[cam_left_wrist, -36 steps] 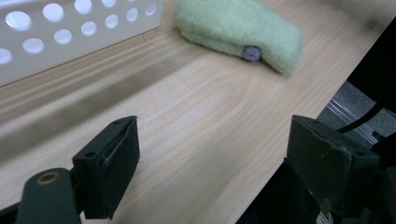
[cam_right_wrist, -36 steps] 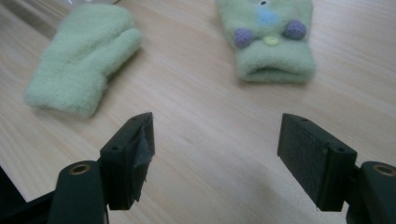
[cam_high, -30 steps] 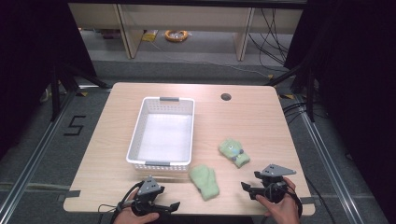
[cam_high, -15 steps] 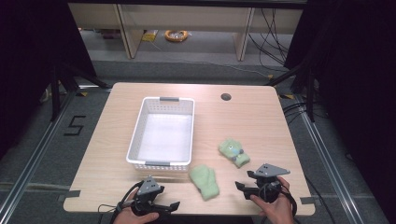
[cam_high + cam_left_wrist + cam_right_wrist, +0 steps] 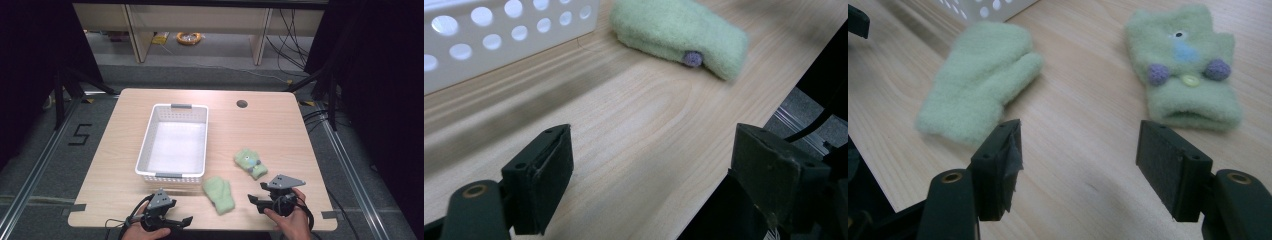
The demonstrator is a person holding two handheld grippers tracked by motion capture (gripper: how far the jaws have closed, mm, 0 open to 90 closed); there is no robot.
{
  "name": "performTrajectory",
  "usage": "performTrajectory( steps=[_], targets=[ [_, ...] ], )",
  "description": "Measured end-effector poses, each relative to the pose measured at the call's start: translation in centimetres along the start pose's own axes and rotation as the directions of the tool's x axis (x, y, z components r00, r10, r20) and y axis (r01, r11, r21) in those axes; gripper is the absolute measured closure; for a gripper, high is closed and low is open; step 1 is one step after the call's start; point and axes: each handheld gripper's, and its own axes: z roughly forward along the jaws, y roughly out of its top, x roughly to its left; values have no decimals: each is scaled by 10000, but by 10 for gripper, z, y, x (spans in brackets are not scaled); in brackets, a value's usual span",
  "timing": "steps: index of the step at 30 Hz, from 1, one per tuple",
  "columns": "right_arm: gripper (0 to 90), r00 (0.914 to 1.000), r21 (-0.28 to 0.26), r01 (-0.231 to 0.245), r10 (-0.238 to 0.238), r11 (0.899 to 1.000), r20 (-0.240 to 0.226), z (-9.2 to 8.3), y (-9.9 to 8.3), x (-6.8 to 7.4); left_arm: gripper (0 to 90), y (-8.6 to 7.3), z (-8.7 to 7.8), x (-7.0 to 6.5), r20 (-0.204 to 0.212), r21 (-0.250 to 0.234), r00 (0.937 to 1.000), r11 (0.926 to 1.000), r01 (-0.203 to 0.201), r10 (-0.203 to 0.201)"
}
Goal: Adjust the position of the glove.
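Observation:
Two light green mittens lie on the wooden table (image 5: 125, 192). The plain mitten (image 5: 218, 194) (image 5: 980, 82) (image 5: 679, 32) rests near the front edge, just right of the white basket (image 5: 175, 142). Farther right lies the decorated mitten (image 5: 250, 162) (image 5: 1185, 67), with purple pompoms and a button. My right gripper (image 5: 254, 202) (image 5: 1080, 150) hovers low between the two mittens. It is open, its jaws have just been closing a little, and nothing is between them. My left gripper (image 5: 182, 223) (image 5: 649, 165) sits open at the front edge, pointing toward the plain mitten, with bare table between its jaws.
The basket's perforated wall (image 5: 499, 35) stands close ahead and left of my left gripper. A round cable hole (image 5: 242, 104) marks the table's far side. The front table edge runs just under both hands, with grey floor (image 5: 350, 165) beyond the right side.
My right hand has shifted slightly left, toward the plain mitten. The left hand, both mittens and the basket have stayed put.

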Motion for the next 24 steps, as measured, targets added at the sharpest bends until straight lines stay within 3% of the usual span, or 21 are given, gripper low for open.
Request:
performTrajectory(
  steps=[1,4,5,7,8,9,12,14,18,24],
  targets=[
    [366,9992,-67,390,-391,9992,-96,2,1,-2,168,0,0,0,-17,6,10000,10000,10,-10],
    [377,9989,-108,467,-467,9988,-12,3,3,0,168,0,0,0,-24,36,10000,10000,-22,22],
    [392,9996,-42,234,-234,9997,-142,3,4,4,168,0,0,1,-22,43,10000,10000,-25,25],
    [403,9978,-187,625,-630,9979,-229,7,8,7,168,0,-1,2,-94,181,9998,9997,-163,165],
    [405,9987,-102,436,-439,9990,-278,8,10,11,168,0,-1,2,-90,163,9998,9997,-163,164],
    [412,9981,-184,534,-539,9984,-288,10,11,11,168,0,-2,3,-106,254,9995,9993,-281,284],
    [446,9967,-291,636,-649,9976,-480,15,17,15,168,0,-1,1,-6,23,10000,10000,62,-62],
    [465,9952,-276,644,-663,9975,-715,19,22,19,168,0,-1,2,-7,135,10000,9999,-96,96],
    [484,9930,-197,880,-892,9959,-767,27,30,27,168,0,-2,1,36,186,10000,9998,33,-33],
    [519,9902,36,981,-972,9952,-1001,37,38,36,168,0,-2,2,0,136,9999,9998,-146,146]
  ],
)
